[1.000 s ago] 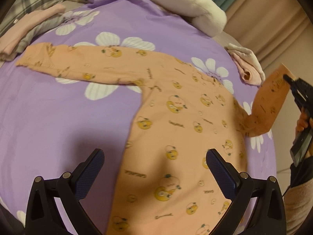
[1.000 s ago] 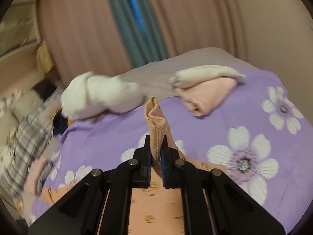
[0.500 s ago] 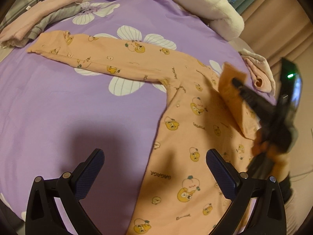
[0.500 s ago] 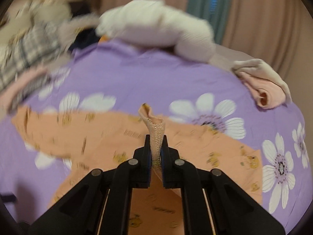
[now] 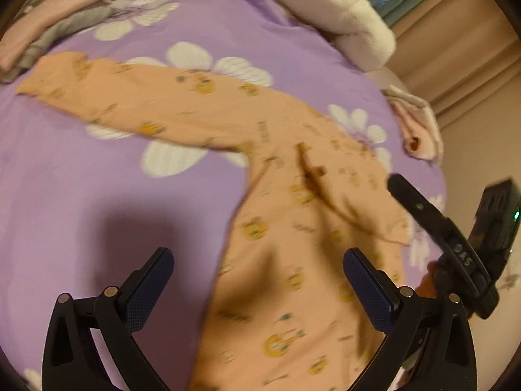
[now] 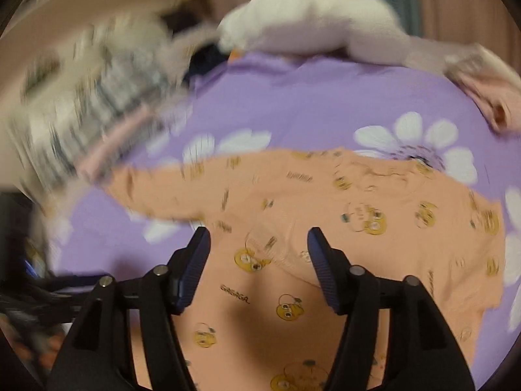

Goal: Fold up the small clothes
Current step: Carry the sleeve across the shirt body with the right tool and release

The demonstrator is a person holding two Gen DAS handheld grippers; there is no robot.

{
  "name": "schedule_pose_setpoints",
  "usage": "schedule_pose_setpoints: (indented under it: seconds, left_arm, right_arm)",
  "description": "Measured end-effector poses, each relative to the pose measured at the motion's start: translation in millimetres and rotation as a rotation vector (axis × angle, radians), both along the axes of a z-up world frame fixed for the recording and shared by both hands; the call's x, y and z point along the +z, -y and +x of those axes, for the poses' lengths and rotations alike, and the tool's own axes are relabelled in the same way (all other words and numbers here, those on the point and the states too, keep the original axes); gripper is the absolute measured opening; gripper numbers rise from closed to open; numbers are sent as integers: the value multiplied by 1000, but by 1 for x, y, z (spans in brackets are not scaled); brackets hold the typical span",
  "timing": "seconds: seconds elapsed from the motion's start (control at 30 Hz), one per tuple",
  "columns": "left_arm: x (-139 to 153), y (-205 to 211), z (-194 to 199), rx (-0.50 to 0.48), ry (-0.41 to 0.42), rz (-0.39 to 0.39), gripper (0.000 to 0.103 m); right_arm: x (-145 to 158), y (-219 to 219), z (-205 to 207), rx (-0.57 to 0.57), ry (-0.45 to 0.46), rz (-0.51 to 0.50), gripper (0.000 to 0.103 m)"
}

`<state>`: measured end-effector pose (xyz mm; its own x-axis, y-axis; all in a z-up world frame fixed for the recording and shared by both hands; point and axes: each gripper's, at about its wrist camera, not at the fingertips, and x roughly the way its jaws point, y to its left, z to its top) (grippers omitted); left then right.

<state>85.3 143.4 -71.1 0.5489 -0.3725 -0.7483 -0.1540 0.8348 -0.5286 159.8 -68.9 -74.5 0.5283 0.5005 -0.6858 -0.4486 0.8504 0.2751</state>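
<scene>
- Our right claw (image 6: 257,260) is opening: sleeve (image 5: 351,202) released, now folded onto the orange shirt (image 5: 293,260) (first fold done).
- Shirt lies flat on the bed (image 5: 97,195).
- Left claw (image 5: 257,293) hovers open, empty.

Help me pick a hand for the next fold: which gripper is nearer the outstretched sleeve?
Left. The left gripper faces the outstretched sleeve; the right gripper, jaws opening, hovers over the folded-in side.
</scene>
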Motion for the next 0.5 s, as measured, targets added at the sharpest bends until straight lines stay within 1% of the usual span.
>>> schedule_pose_setpoints:
  seconds: [0.03,0.07,0.1,0.13,0.17,0.2,0.23,0.33,0.37,0.43,0.47,0.5]
  left_arm:
    - [2,4,6,-18,10,-17,103]
    - [4,9,15,-39,20,-34,103]
    - [6,14,21,-56,27,-52,103]
    - [7,19,29,-77,35,-76,103]
    - [9,25,37,-98,43,-110,103]
    - [10,29,44,-109,50,-136,103]
    - [11,35,53,-126,60,-170,103]
    - [14,48,74,-160,97,-248,101]
    - [13,54,85,-176,101,-292,99]
    - [6,58,99,-175,88,-344,94]
    - [0,61,109,-173,78,-393,92]
    - [-4,62,114,-168,70,-423,91]
  right_arm:
    - [3,15,3,-37,-11,46,63]
    - [1,29,7,-83,-24,63,63]
    - [-2,40,11,-133,-37,58,62]
    - [-8,52,15,-187,-57,41,53]
    - [-15,63,19,-236,-83,28,46]
    - [-22,71,21,-267,-105,26,37]
    - [-29,81,22,-297,-127,25,35]
    - [-44,100,17,-351,-152,40,32]
    - [-46,104,13,-361,-155,51,32]
    - [-51,113,7,-377,-164,77,33]
    - [-52,117,1,-384,-166,84,33]
    - [-54,119,-1,-388,-168,91,34]
